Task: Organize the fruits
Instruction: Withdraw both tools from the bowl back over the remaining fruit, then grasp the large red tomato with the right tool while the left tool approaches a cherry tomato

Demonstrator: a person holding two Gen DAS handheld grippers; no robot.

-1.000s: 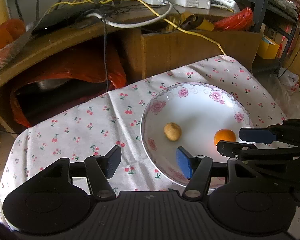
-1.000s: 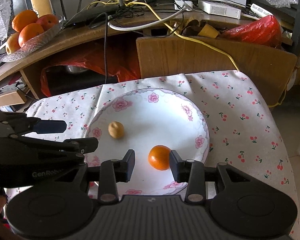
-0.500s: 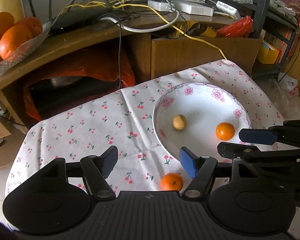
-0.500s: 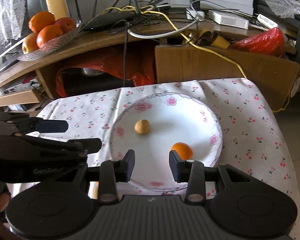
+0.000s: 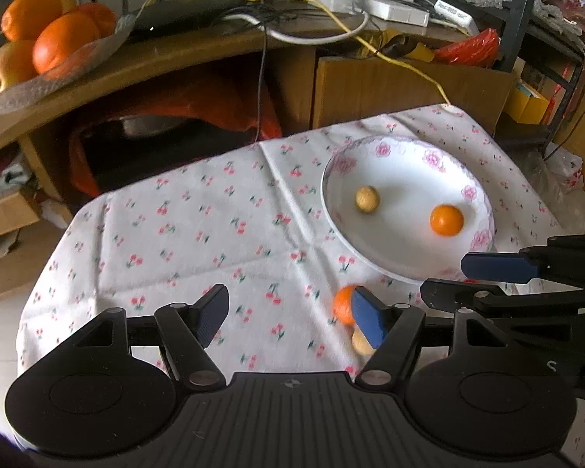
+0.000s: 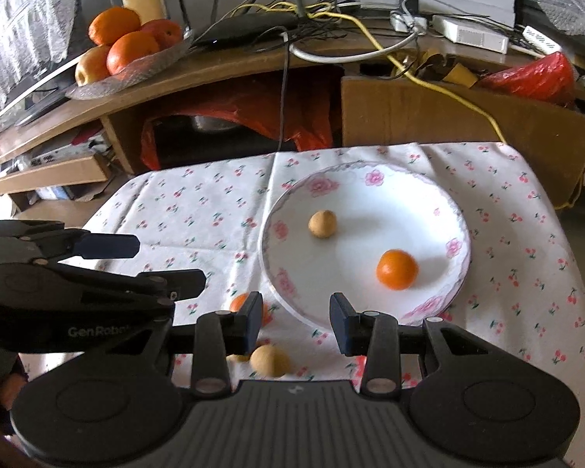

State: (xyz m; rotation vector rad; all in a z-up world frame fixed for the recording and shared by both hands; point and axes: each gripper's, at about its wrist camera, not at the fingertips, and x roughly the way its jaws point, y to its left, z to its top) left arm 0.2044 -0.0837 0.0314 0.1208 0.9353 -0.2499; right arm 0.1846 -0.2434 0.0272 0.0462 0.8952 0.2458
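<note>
A white floral plate (image 5: 479,241) (image 6: 462,257) on the cherry-print cloth holds a small orange (image 5: 447,220) (image 6: 396,269) and a tan round fruit (image 5: 367,199) (image 6: 322,224). Another small orange (image 5: 342,304) (image 6: 238,304) and a tan fruit (image 5: 359,342) (image 6: 269,359) lie on the cloth near the plate's front rim, partly hidden by fingers. My left gripper (image 5: 288,308) (image 6: 163,261) hovers open over bare cloth left of them. To their right, my right gripper (image 6: 296,319) (image 5: 475,279) stands narrowly open in front of the plate, with nothing between its pads.
A glass dish of large oranges and an apple (image 5: 46,39) (image 6: 124,46) sits on the wooden desk behind, among cables (image 6: 292,19). A cardboard panel (image 6: 448,117) and a red bag (image 5: 199,101) stand beyond the table's far edge.
Both grippers have drawn back from the plate. The plated orange, earlier between the right fingers, now lies free ahead. The loose orange and tan fruit have come into view. The left jaws widened slightly.
</note>
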